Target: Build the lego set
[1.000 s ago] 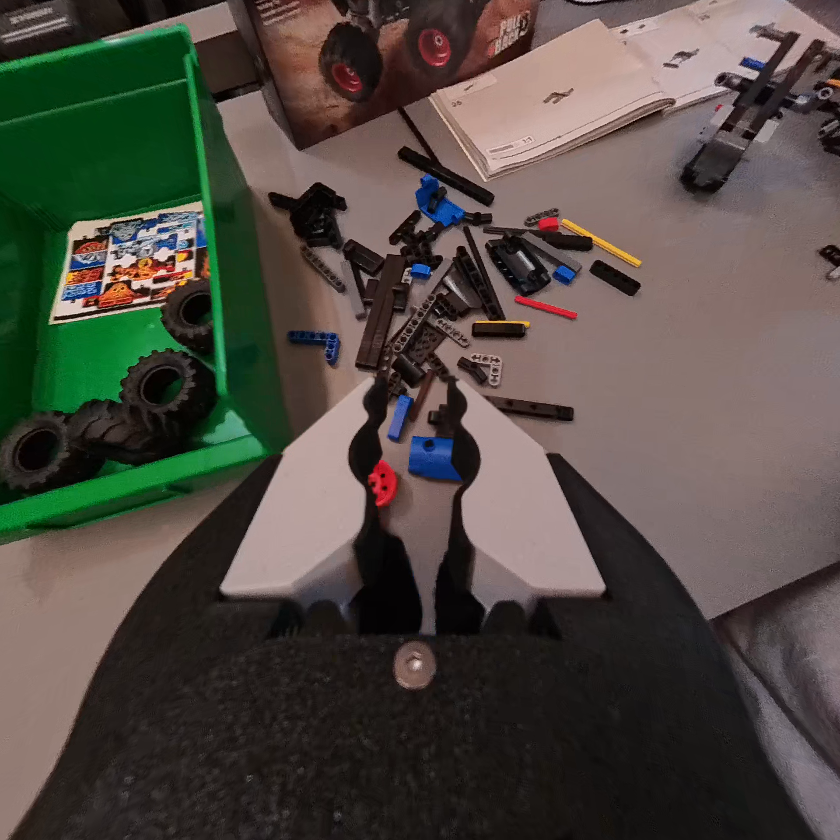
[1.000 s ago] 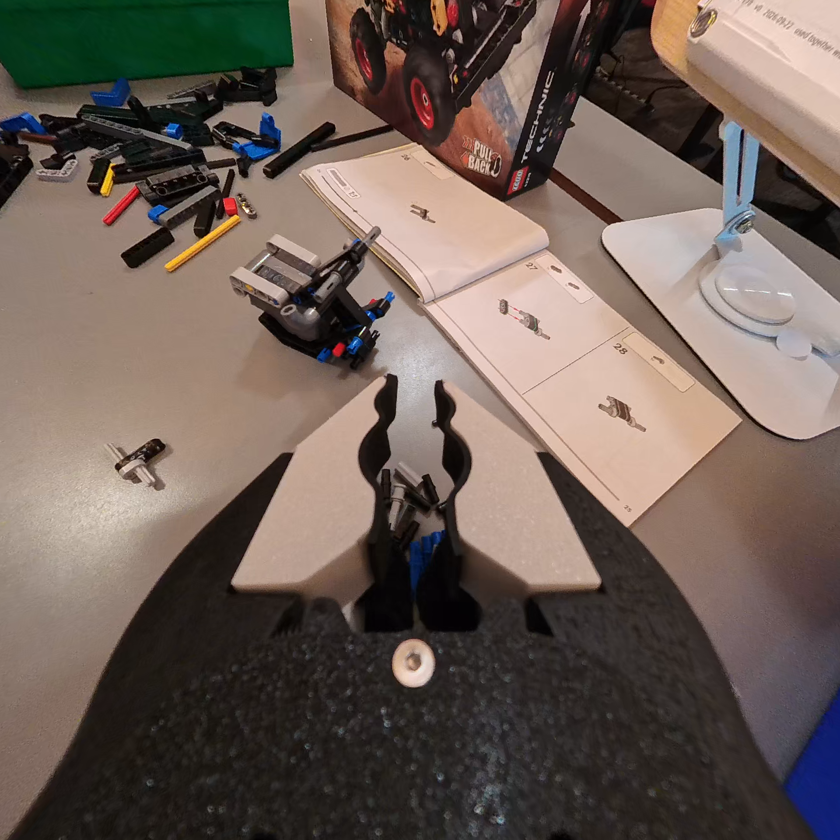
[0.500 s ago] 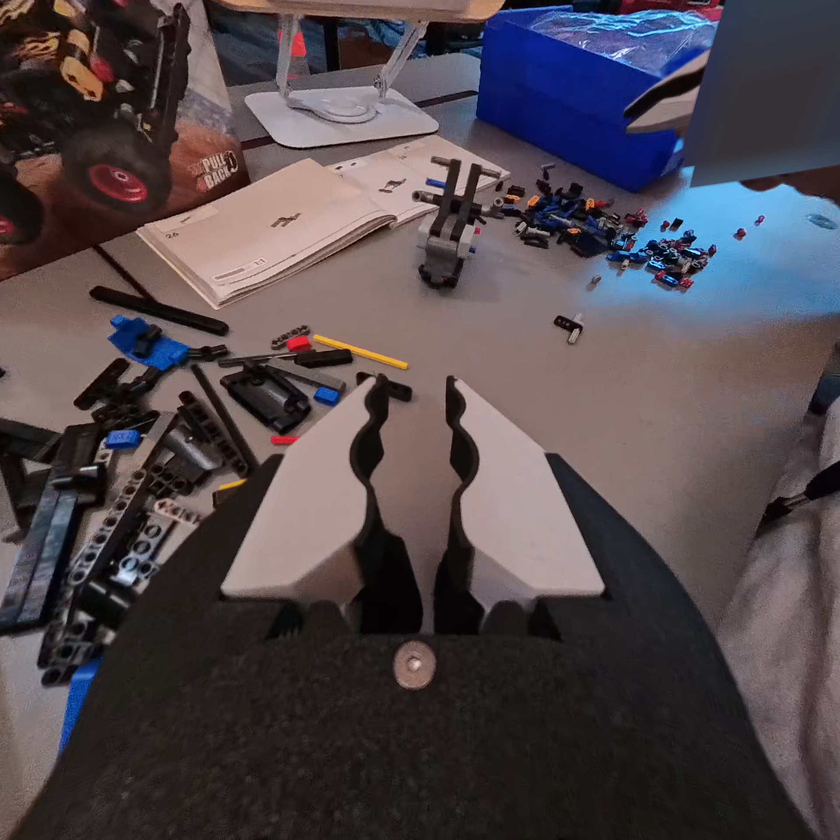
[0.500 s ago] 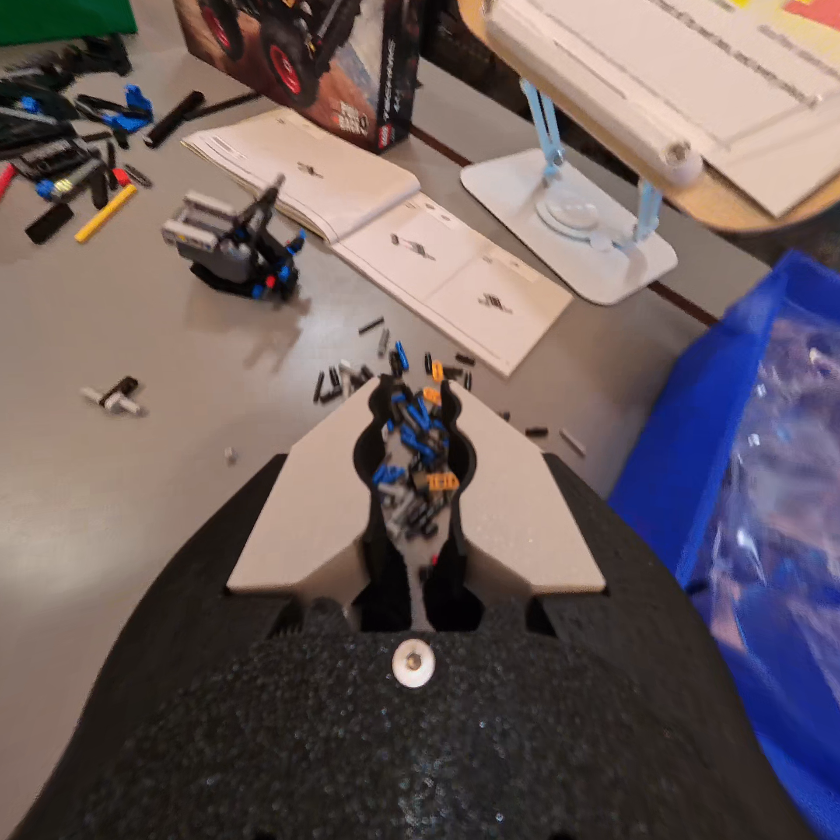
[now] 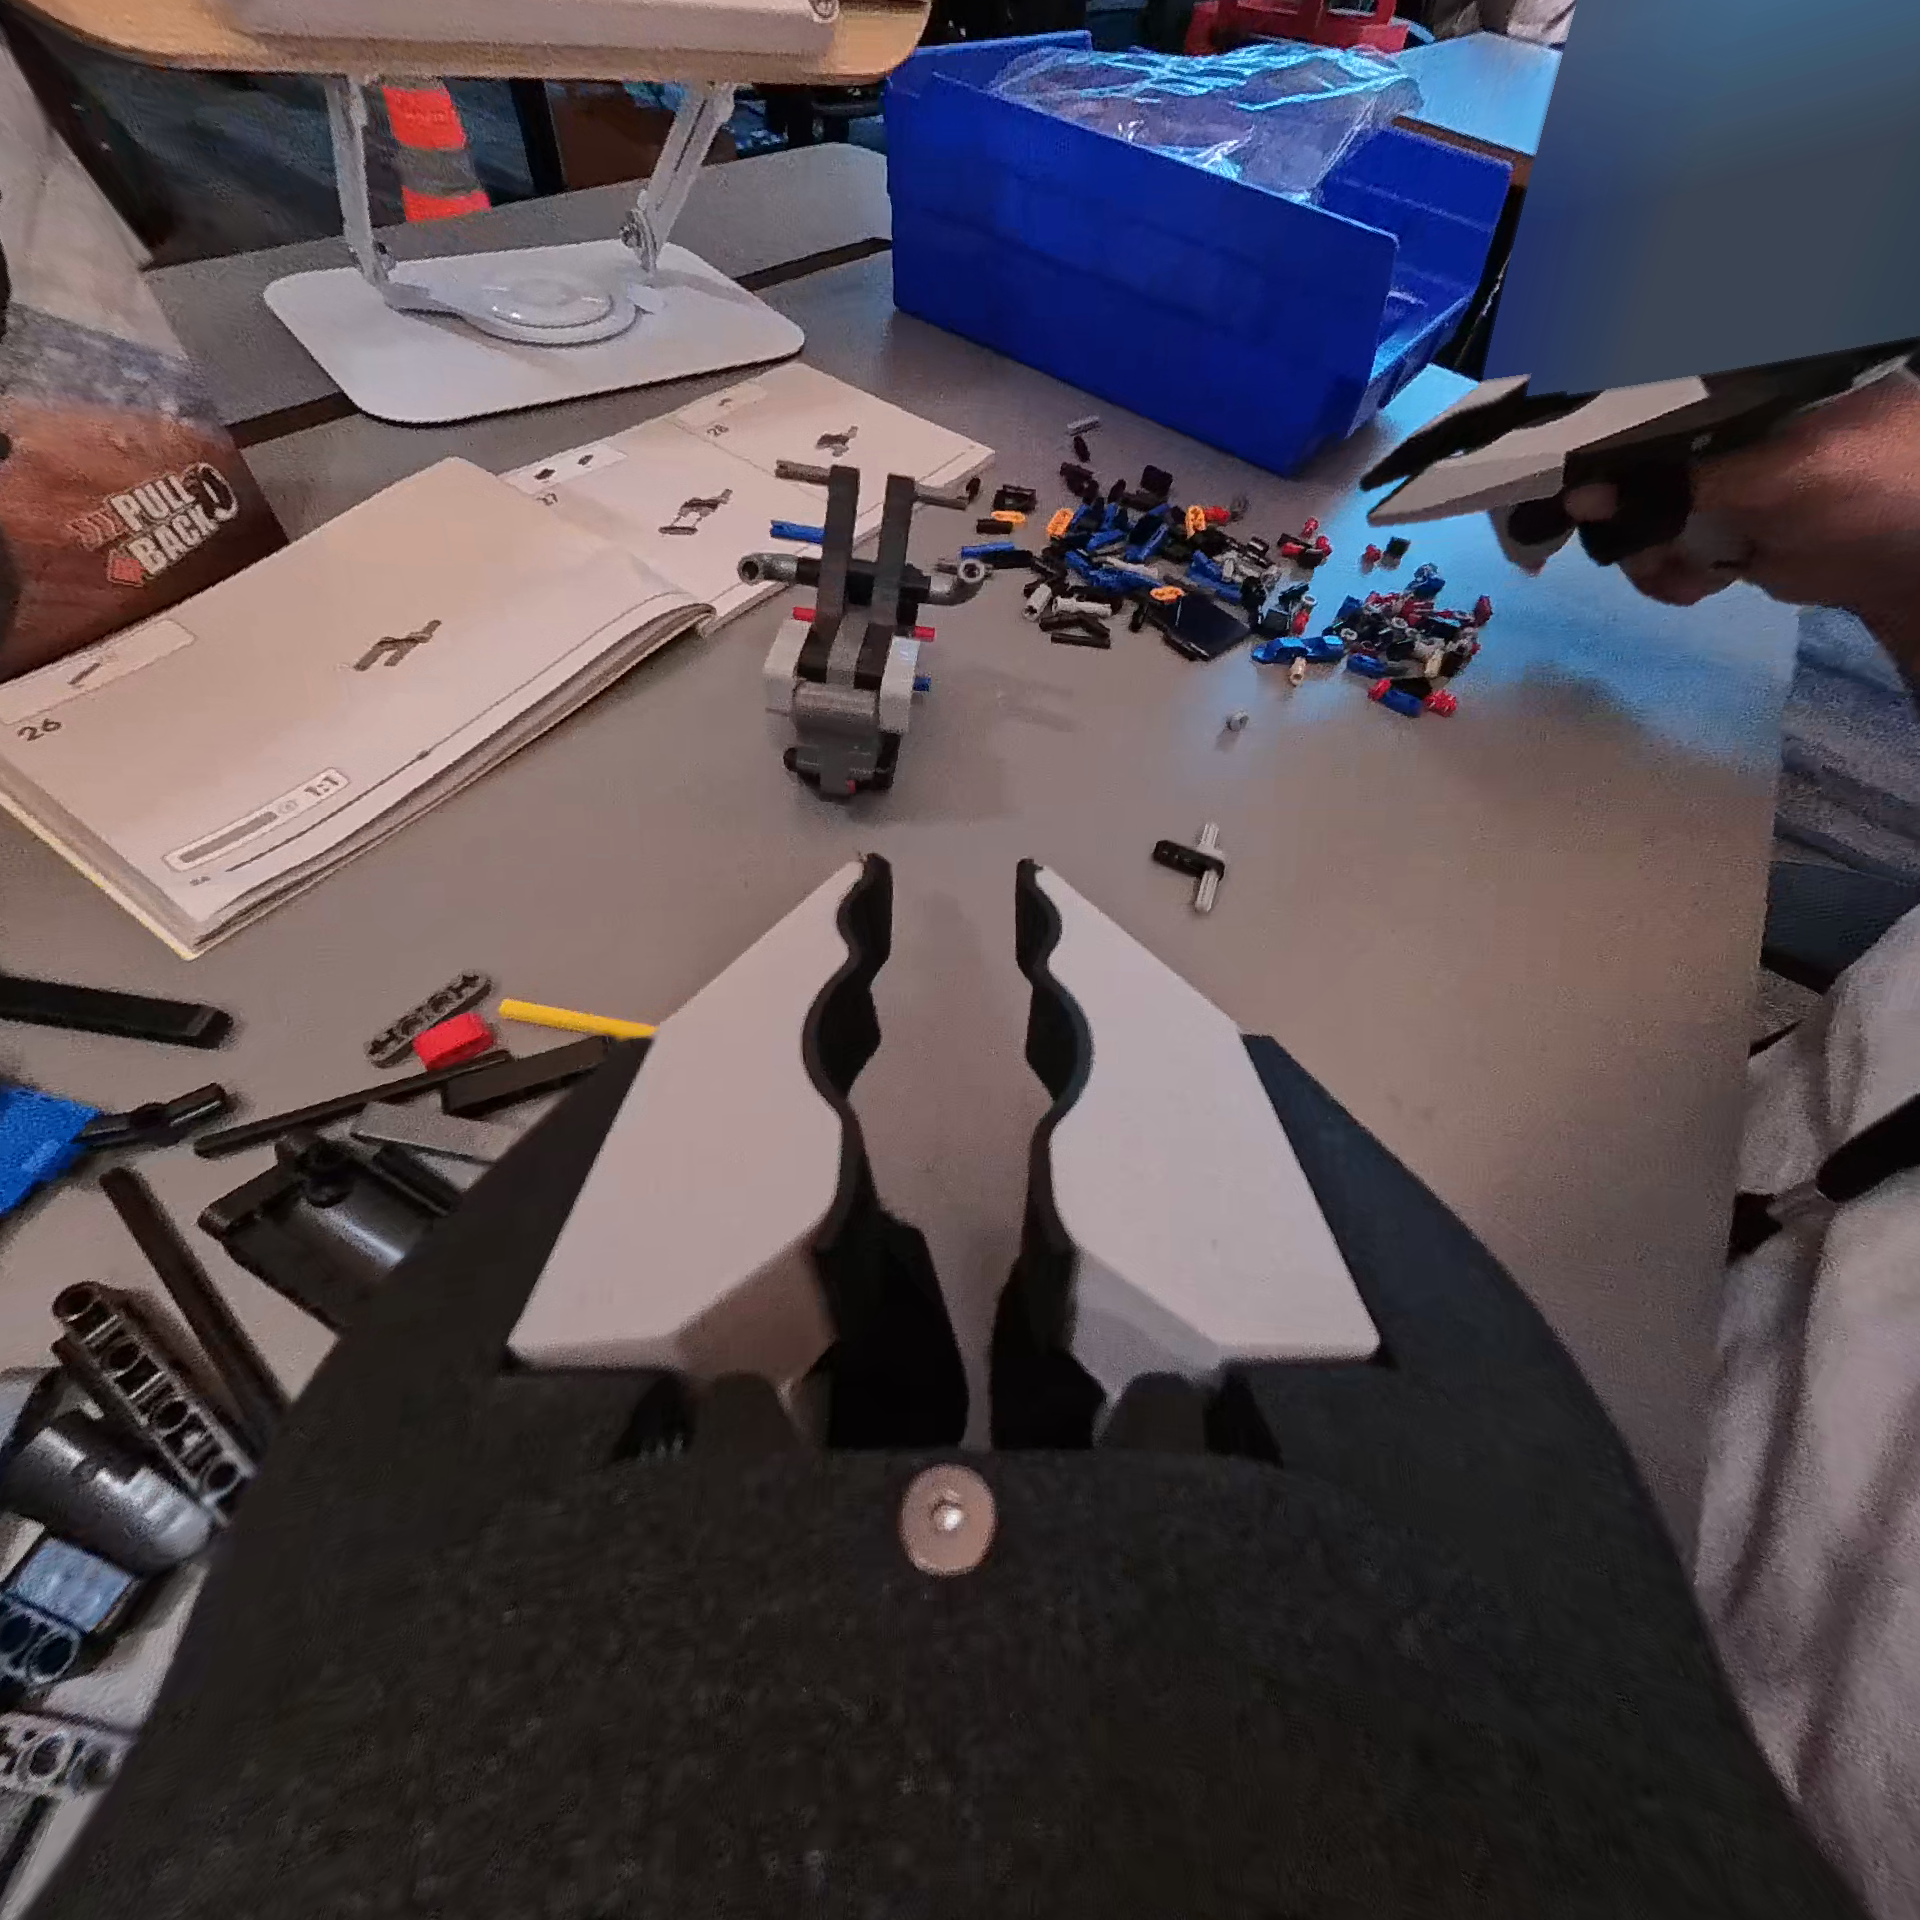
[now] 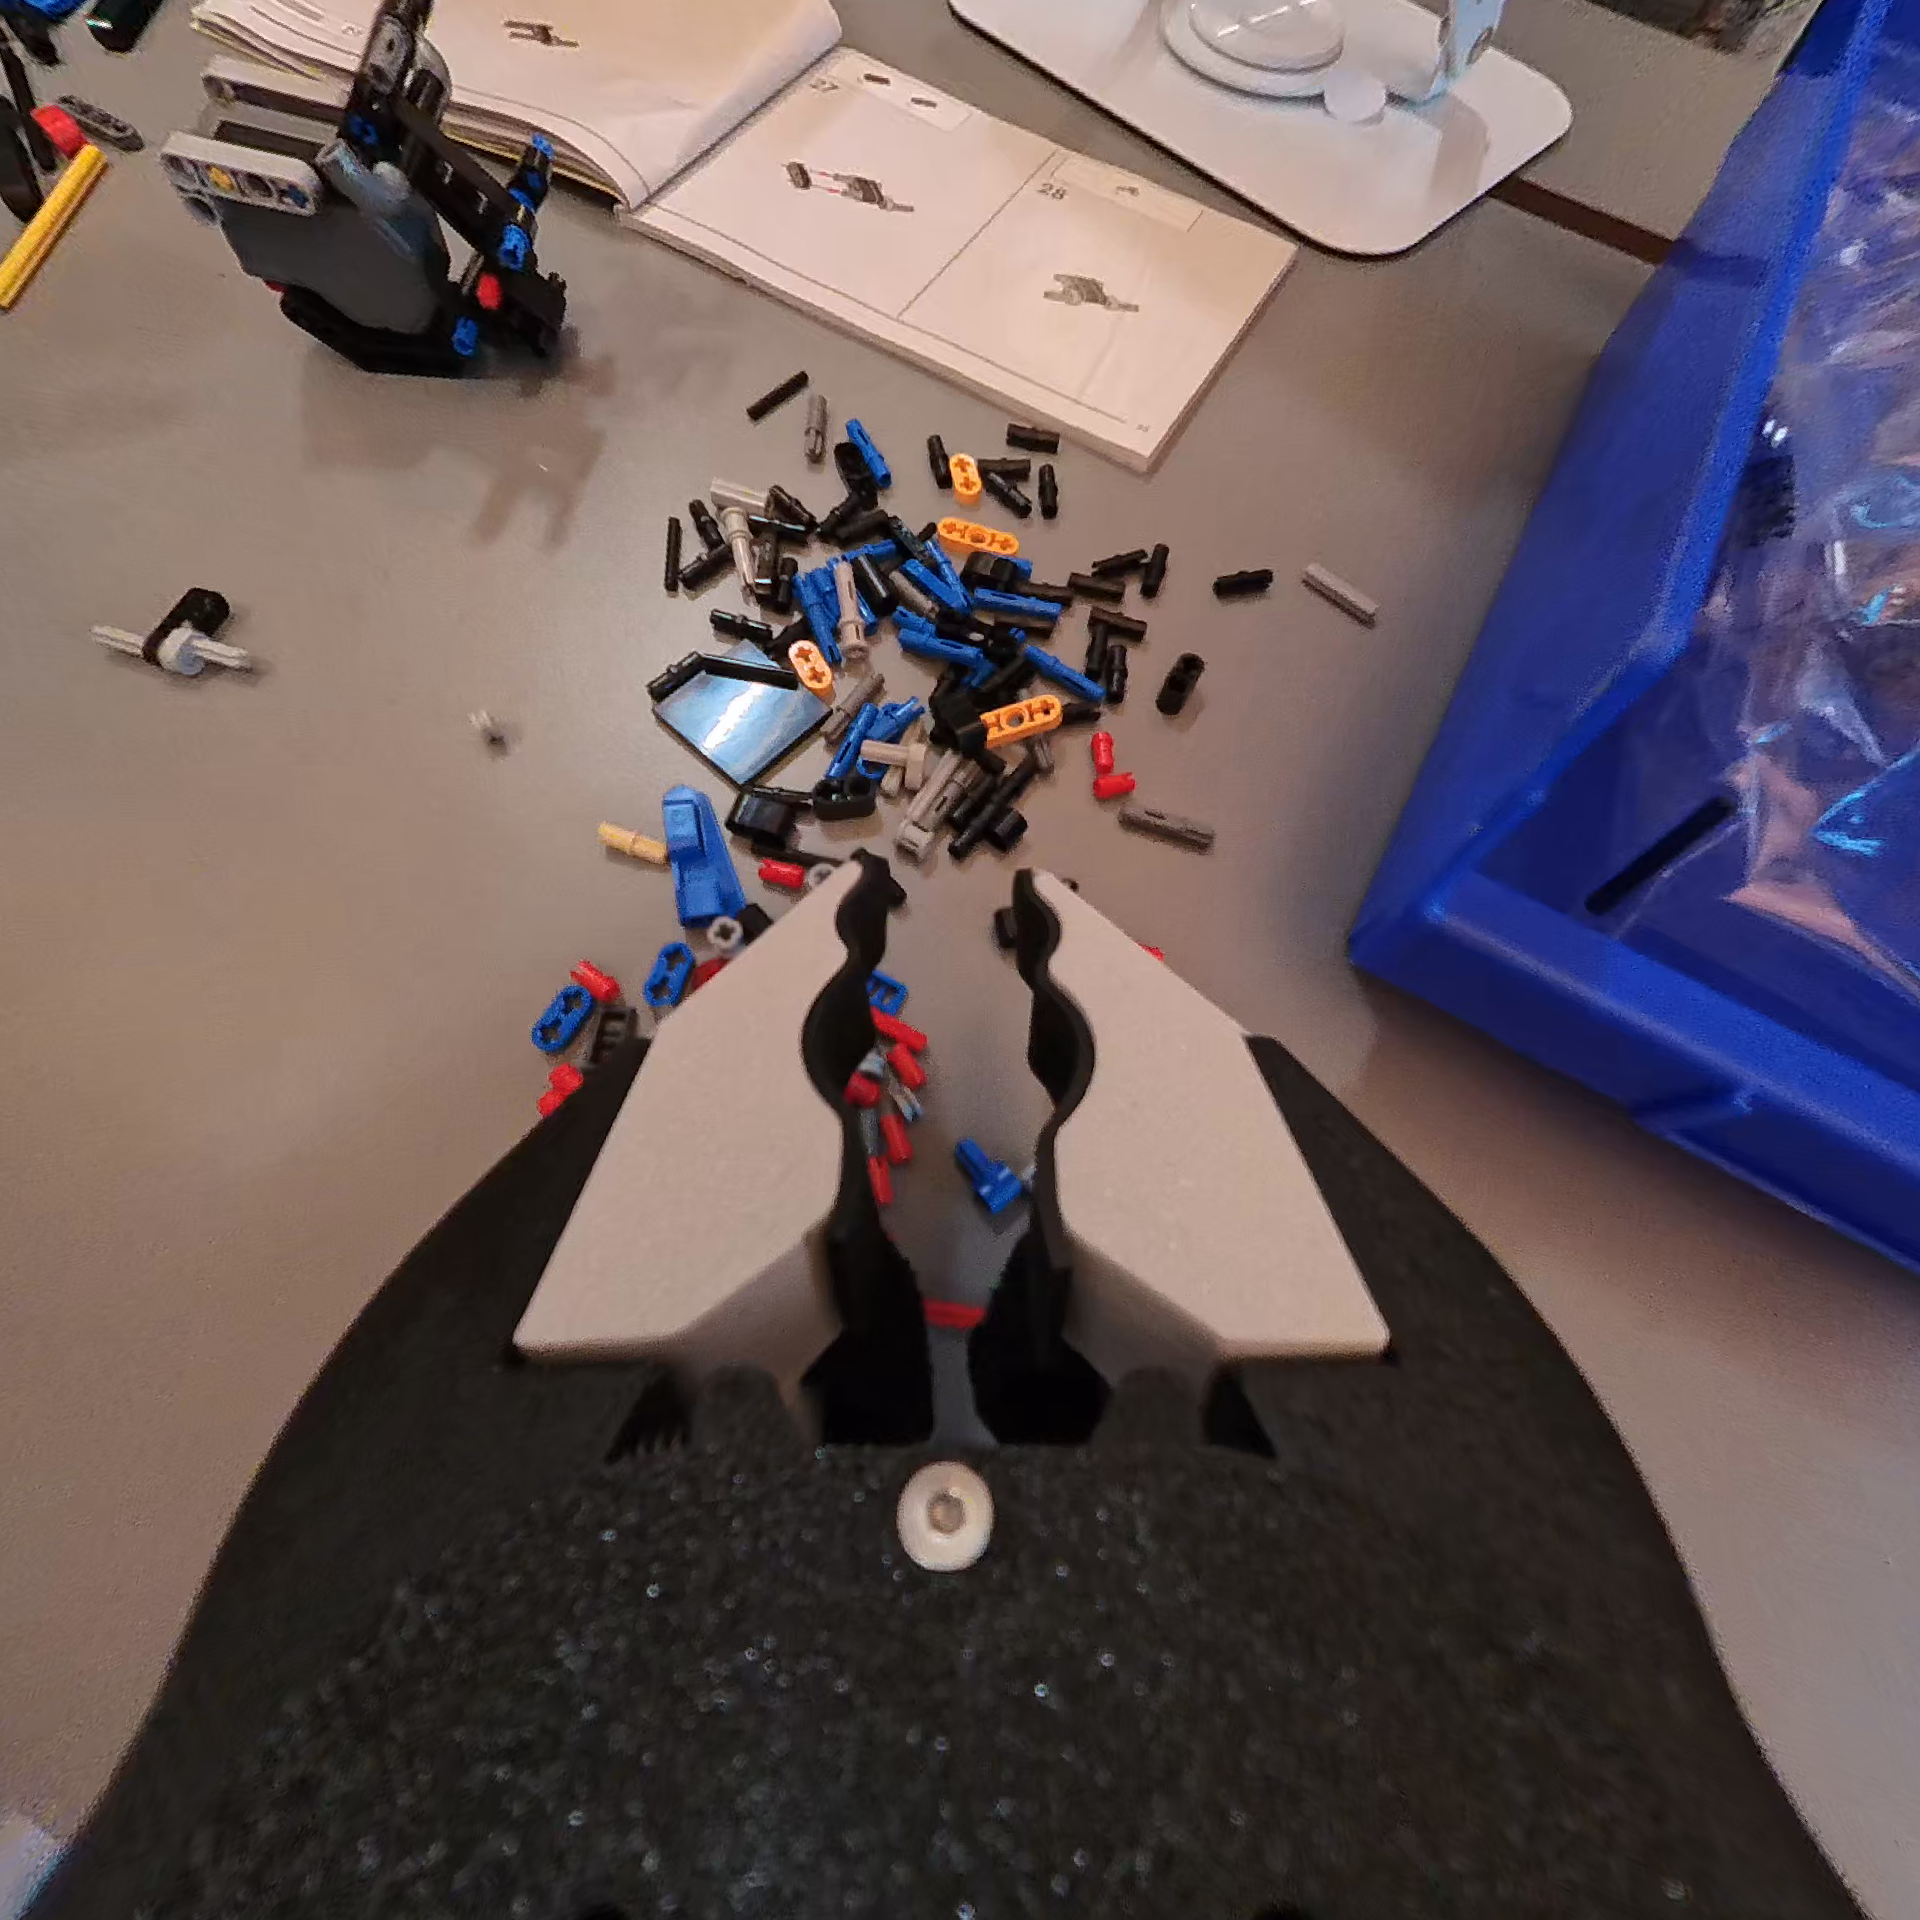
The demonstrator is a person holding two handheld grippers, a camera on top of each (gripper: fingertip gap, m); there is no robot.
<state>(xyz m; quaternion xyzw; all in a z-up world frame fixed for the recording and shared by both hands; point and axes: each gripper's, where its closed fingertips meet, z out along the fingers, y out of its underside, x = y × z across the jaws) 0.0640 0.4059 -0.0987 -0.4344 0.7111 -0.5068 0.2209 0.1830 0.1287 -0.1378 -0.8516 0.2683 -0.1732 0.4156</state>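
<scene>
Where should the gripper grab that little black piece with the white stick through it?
Probably the white stick's free ends, not the black piece. It lies flat and alone on the table, so come straight down from above. In the right wrist view the stick pokes out both sides; set the fingers either side of it. The left gripper is open, empty and nearest.
</scene>
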